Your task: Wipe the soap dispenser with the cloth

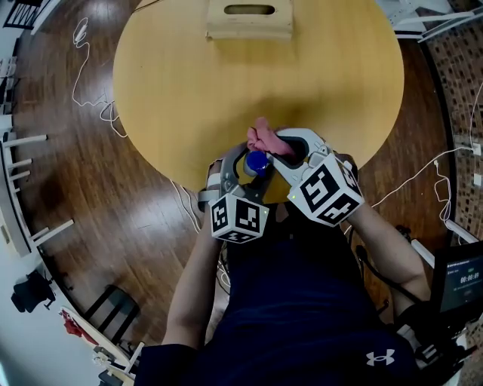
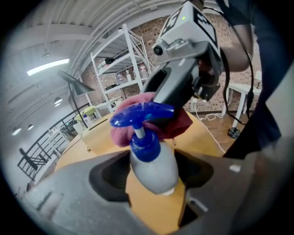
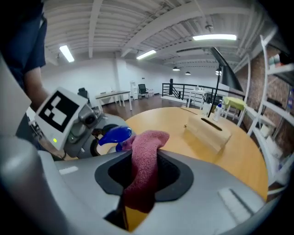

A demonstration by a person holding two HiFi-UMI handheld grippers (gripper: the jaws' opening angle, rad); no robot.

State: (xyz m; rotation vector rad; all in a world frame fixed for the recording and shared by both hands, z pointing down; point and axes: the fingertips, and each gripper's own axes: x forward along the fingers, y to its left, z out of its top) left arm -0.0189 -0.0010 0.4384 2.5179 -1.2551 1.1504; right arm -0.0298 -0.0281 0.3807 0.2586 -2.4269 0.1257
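The soap dispenser (image 2: 154,167), a pale bottle with a blue pump head (image 1: 256,162), stands between the jaws of my left gripper (image 1: 243,167), whose pads press on its sides. My right gripper (image 1: 281,145) is shut on a pink cloth (image 3: 144,170) that hangs through its jaws. The cloth (image 2: 124,133) lies against the far side of the pump head (image 3: 115,134), just behind its spout. Both grippers meet over the near edge of the round wooden table (image 1: 189,90). The bottle's base is hidden.
A wooden box (image 1: 250,19) with a slot in its top sits at the table's far side. Cables (image 1: 90,83) trail over the dark wood floor at left. The person's torso is close behind the grippers. A white shelf rack (image 2: 124,59) stands beyond the table.
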